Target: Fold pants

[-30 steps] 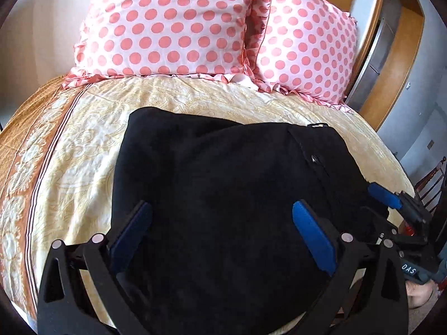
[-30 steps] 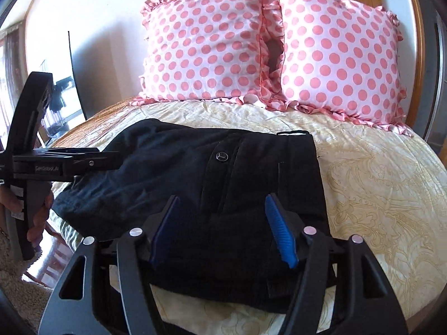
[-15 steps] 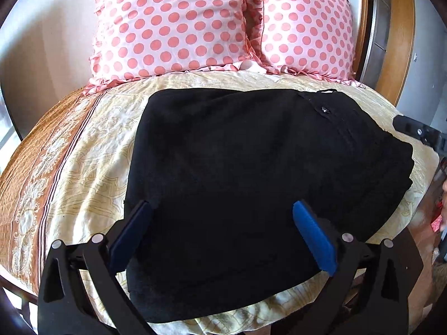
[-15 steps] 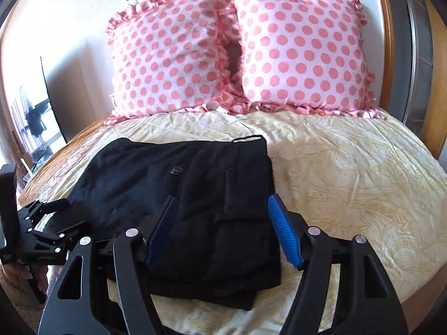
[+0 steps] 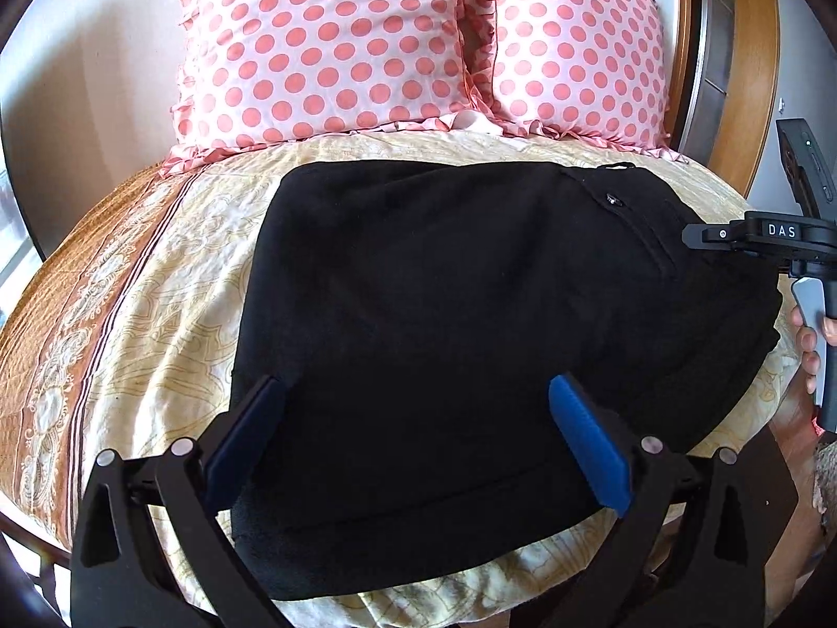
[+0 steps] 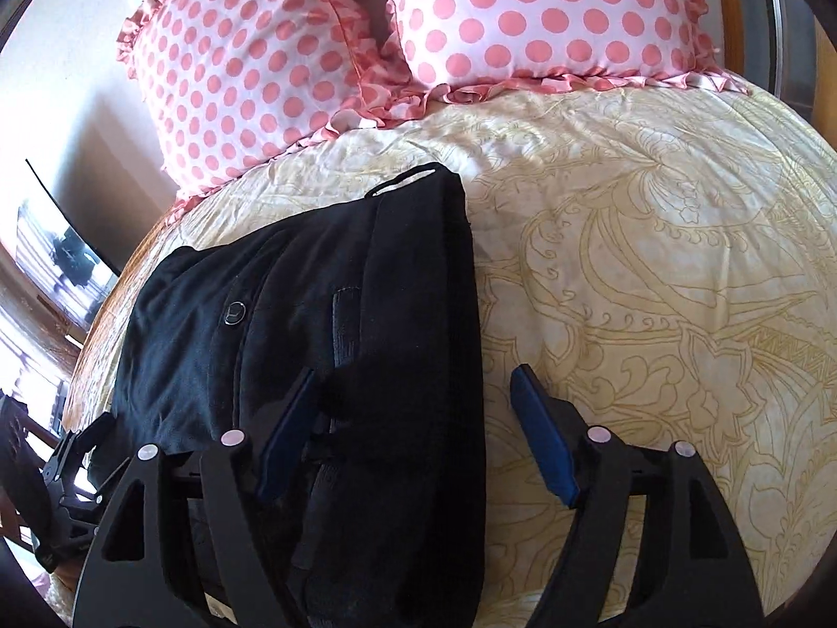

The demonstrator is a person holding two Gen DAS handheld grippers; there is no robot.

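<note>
Pants (image 5: pixel 471 314) folded on bedspread (image 5: pixel 157 288), polka-dot pillows (image 5: pixel 324 42) behind, both hand-held grippers (image 5: pixel 418 434) (image 6: pixel 413 434) spread, nothing pinched.

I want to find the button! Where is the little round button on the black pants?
In the right wrist view the button sits left of centre on the folded black pants, near their waistband end, on the cream bedspread below the polka-dot pillows.

Bed (image 5: pixel 172 282) covered by cream patterned bedspread with a tan border strip. Folded black pants (image 5: pixel 471 324) lie flat on it. Beyond the pants, two pink polka-dot pillows (image 5: pixel 324 47) stand side by side, touching.
</note>
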